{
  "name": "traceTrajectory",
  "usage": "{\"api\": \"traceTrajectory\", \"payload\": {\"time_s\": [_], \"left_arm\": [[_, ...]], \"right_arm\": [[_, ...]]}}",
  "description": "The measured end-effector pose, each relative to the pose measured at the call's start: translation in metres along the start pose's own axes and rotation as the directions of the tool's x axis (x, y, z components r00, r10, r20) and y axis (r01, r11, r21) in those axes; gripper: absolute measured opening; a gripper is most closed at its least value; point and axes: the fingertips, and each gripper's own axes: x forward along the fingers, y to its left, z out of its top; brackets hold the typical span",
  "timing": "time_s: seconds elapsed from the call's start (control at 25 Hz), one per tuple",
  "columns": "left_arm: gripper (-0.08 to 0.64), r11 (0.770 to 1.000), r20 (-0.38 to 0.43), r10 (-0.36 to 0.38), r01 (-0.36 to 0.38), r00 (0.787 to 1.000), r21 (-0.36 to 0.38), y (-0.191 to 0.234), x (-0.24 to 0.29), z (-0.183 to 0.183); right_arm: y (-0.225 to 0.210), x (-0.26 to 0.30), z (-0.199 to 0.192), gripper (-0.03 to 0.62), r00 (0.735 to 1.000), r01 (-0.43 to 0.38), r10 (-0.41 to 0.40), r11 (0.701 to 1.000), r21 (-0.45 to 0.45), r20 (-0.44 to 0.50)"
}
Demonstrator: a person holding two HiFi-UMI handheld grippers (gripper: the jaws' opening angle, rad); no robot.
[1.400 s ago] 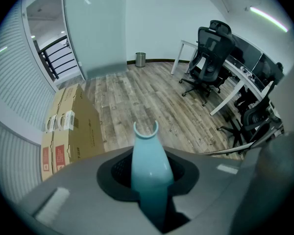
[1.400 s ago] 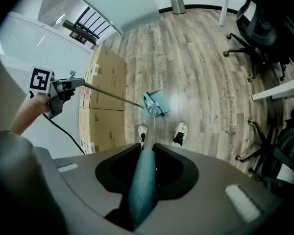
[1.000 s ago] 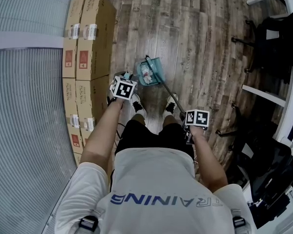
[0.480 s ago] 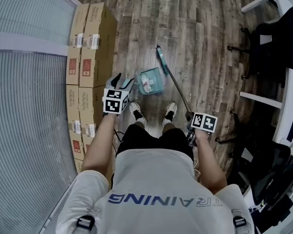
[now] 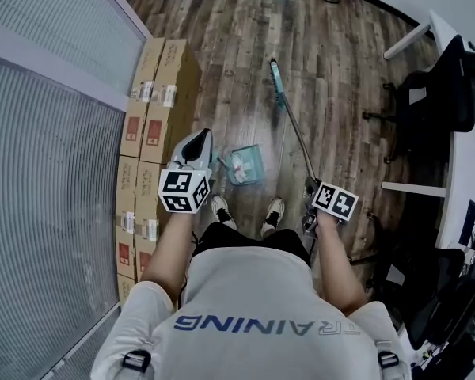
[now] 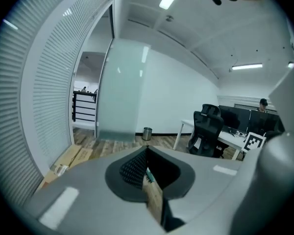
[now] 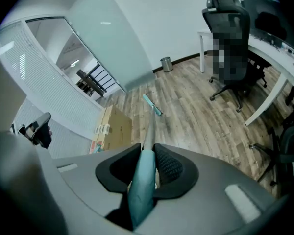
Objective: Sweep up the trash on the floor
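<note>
In their own views, right tongs clamp the broom handle, left tongs just closed empty

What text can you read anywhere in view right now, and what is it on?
"TRAINING": across the back of the person's white shirt, upside down in the head view.
Labels on the cardboard boxes by the wall: too small to read.
Nothing else in any view carries readable words or numbers.

The teal dustpan sat flat on the wood floor, white trash inside. The slim broom slanted away beside it, its teal grip clamped in the right tool.
</note>
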Motion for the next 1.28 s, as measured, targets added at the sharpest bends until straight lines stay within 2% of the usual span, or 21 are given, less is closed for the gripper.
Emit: {"api": "traceTrajectory", "payload": {"time_s": [0.2, 0.32, 0.52, 0.72, 1.28], "left_arm": [[0.003, 1.0, 0.133, -0.019, 0.016, 0.991, 0.026, -0.019, -0.019, 0.059], [0.003, 0.999, 0.178, -0.024, 0.017, 0.984, 0.042, -0.024, -0.028, 0.08], [0.003, 0.999, 0.213, -0.027, 0.019, 0.977, 0.04, -0.029, -0.039, 0.097], [0.003, 0.998, 0.236, -0.035, 0.024, 0.971, 0.051, -0.034, -0.044, 0.107], [0.003, 0.998, 0.236, -0.036, 0.025, 0.971, 0.049, -0.037, -0.046, 0.108]], "right_arm": [[0.039, -0.026, 0.044, 0.107, 0.991, -0.05, 0.054, 0.998, -0.039, 0.122], [0.062, -0.042, 0.065, 0.107, 0.979, -0.089, 0.098, 0.994, -0.058, 0.18], [0.085, -0.069, 0.091, 0.107, 0.956, -0.115, 0.143, 0.986, -0.12, 0.256], [0.094, -0.084, 0.108, 0.107, 0.938, -0.129, 0.165, 0.982, -0.135, 0.304], [0.09, -0.087, 0.108, 0.107, 0.938, -0.134, 0.167, 0.983, -0.127, 0.304]]}}
